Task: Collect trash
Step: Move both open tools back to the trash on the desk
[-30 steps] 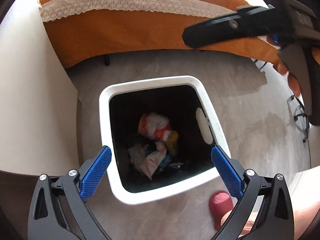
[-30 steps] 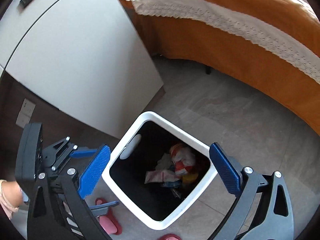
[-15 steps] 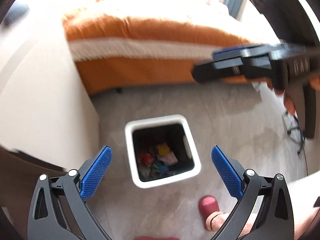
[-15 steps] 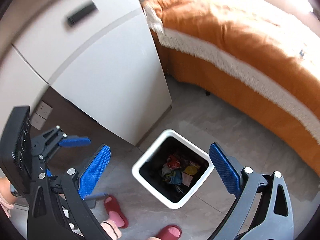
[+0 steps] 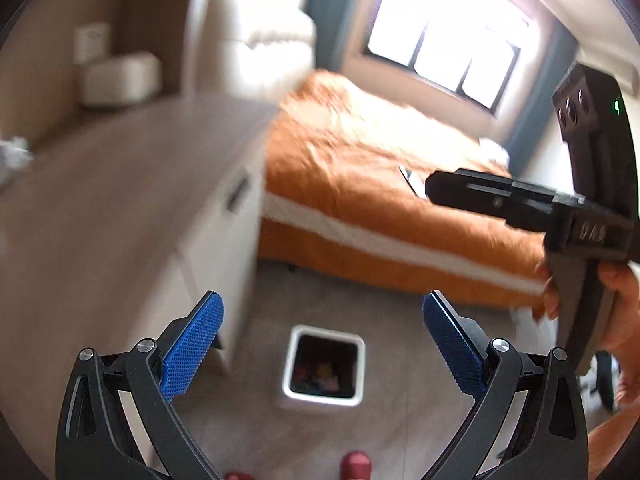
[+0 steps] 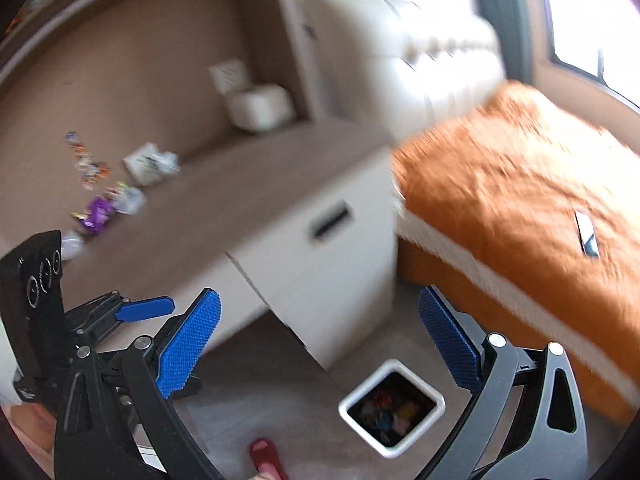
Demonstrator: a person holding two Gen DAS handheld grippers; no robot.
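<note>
From the left wrist, the left tool (image 5: pixel 322 344) hung empty with its blue pads spread wide above the white bin (image 5: pixel 323 368) on the floor, trash inside it.

From the right wrist, the right tool (image 6: pixel 320 344) was likewise spread and empty; wrappers (image 6: pixel 108 196) lay scattered on the desk (image 6: pixel 224 200), well apart from the bin (image 6: pixel 392 407) beside the orange bed (image 6: pixel 520 208).
</note>
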